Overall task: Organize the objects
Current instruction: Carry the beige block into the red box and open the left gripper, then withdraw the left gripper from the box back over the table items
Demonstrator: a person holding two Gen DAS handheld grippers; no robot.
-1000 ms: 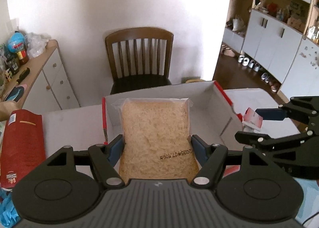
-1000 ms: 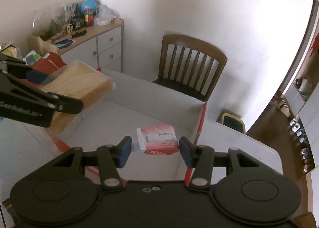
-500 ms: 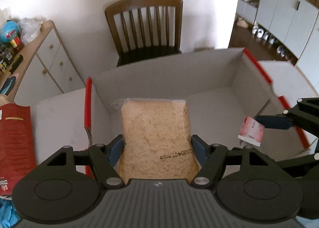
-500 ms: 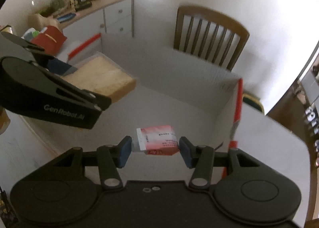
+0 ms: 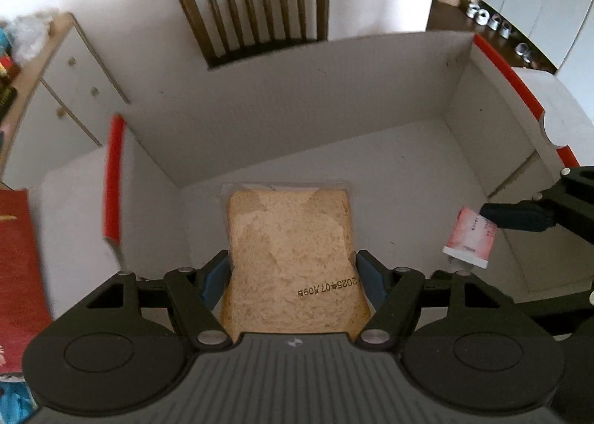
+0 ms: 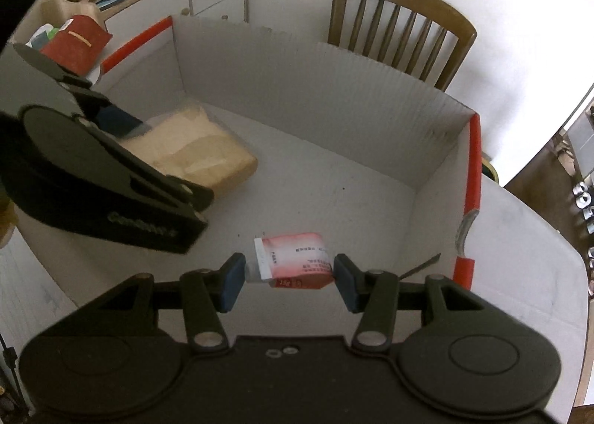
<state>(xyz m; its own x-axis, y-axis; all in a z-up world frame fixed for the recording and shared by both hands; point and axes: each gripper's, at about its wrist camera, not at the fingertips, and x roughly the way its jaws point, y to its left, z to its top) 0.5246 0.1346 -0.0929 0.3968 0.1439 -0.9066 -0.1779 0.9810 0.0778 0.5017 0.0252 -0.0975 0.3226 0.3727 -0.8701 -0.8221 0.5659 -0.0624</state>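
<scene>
Two tongs (image 5: 293,275) (image 6: 289,275) over white box (image 5: 297,119), gripping bread (image 5: 293,238), sachet (image 6: 293,260) (wooden chair (image 5: 256,0) behind)

The right gripper (image 6: 289,277) pinches a small red-and-white packet (image 6: 293,260) between its blue pads, above the floor of an open cardboard box (image 6: 308,90). Ahead to its left, the left gripper (image 6: 122,127) clamps a bagged loaf of bread (image 6: 196,149) low inside the box. A wooden chair (image 6: 401,26) stands beyond the far wall.
</scene>
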